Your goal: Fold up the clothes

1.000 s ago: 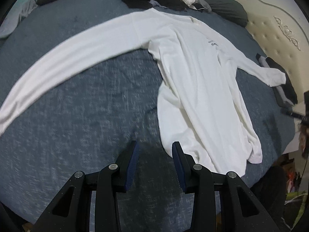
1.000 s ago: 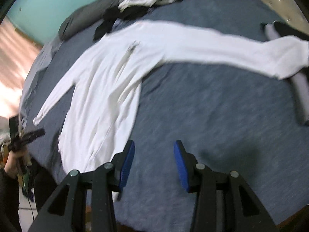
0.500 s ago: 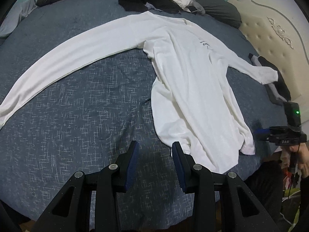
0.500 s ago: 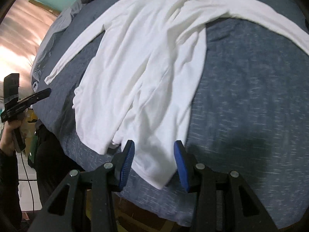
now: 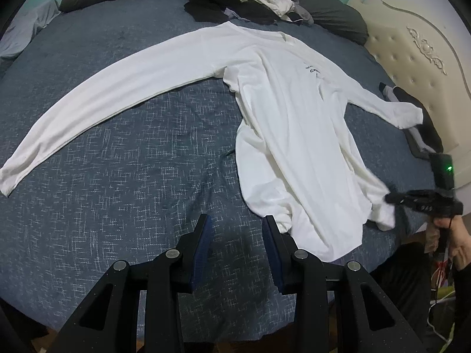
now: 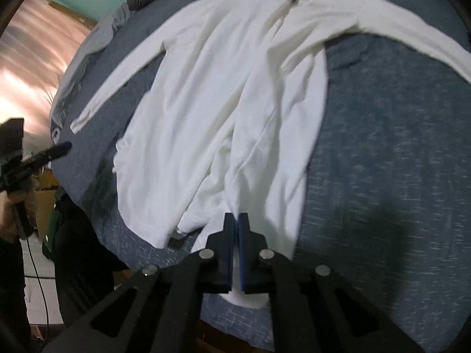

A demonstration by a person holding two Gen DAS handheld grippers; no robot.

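right gripper [image 6: 235, 220] now clamped on shirt [image 6: 223, 94] hem | left gripper [image 5: 237, 226] wide, empty

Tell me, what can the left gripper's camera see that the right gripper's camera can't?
Only the left wrist view shows the headboard, the clothes pile and the open left gripper over bare blanket. Only the right wrist view shows the right gripper shut on the shirt's hem. Both show the white shirt spread on the blue blanket.

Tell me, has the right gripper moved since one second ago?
Yes. The right gripper came across the blue bedspread to the white shirt, and its jaws, open before, are now shut on the hem.
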